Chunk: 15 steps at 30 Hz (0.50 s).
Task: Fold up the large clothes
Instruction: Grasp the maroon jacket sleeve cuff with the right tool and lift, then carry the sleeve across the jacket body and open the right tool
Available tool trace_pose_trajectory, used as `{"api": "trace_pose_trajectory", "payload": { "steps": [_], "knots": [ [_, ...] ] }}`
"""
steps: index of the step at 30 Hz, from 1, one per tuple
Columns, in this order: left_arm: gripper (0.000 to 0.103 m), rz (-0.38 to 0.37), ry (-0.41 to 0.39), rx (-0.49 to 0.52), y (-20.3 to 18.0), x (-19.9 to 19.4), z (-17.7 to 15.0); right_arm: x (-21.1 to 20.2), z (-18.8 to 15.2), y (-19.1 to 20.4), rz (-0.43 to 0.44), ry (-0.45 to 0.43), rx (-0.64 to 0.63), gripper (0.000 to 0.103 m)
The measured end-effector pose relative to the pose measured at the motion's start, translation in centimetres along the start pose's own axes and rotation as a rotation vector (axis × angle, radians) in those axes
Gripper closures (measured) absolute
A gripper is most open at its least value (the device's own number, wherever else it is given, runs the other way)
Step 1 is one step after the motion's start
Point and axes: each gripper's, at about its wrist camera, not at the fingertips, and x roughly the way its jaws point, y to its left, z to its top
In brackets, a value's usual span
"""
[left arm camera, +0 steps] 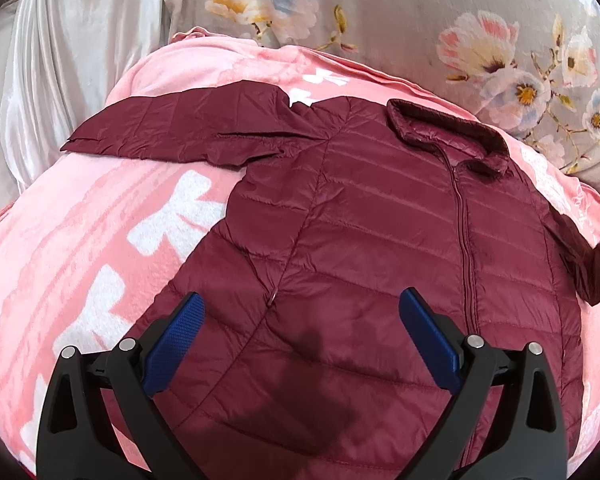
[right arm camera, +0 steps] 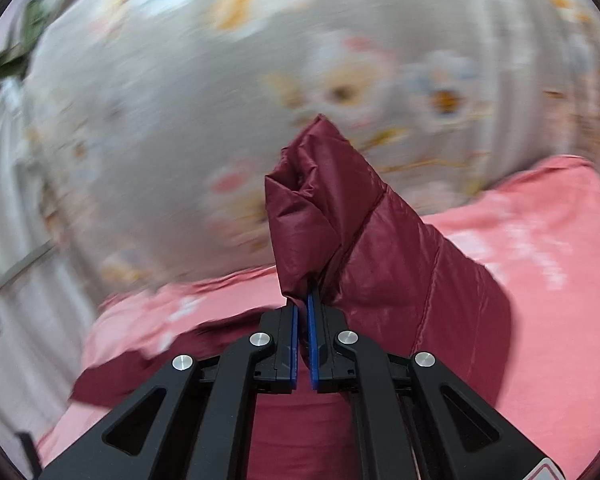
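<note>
A: What's hard to make out?
B: The right view is blurred; the jacket's [left arm camera: 380,240] right sleeve [right arm camera: 340,232] runs out of the left view.
A: And the jaws?
B: Right gripper [right arm camera: 303,320] pinches that sleeve; left gripper [left arm camera: 300,332] is spread above the jacket, on a pink blanket [left arm camera: 100,240] over a floral bedsheet [left arm camera: 420,12]

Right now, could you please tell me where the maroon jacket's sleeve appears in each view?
Left wrist: one sleeve lies flat upper left; the other leaves the frame at right.
Right wrist: a sleeve stands centre, pinched by the right hand-held gripper.
Shared landmark: pink blanket.
</note>
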Motion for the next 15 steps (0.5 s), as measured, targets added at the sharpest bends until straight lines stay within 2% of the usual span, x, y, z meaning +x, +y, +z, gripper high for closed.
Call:
{"api": "trace_pose_trajectory", "payload": {
  "steps": [3, 6, 9, 15],
  "knots": [
    [0.007, -0.009, -0.006, -0.015, 0.5, -0.1, 0.5, 3.5, -2.1, 5.7, 0.159, 0.096, -0.031, 0.098],
    [0.007, -0.014, -0.015, -0.033, 1.3, -0.1, 0.8, 6.7, -5.4, 10.1, 0.247, 0.200, -0.073, 0.098],
    [0.007, -0.019, -0.020, -0.054, 2.2, 0.0, 1.1, 9.6, -9.6, 13.5, 0.303, 0.314, -0.097, 0.098],
    [0.007, -0.056, -0.006, -0.098, 3.7, 0.4, 1.5, 13.5, -17.1, 16.7, 0.319, 0.503, -0.138, 0.098]
  ]
}}
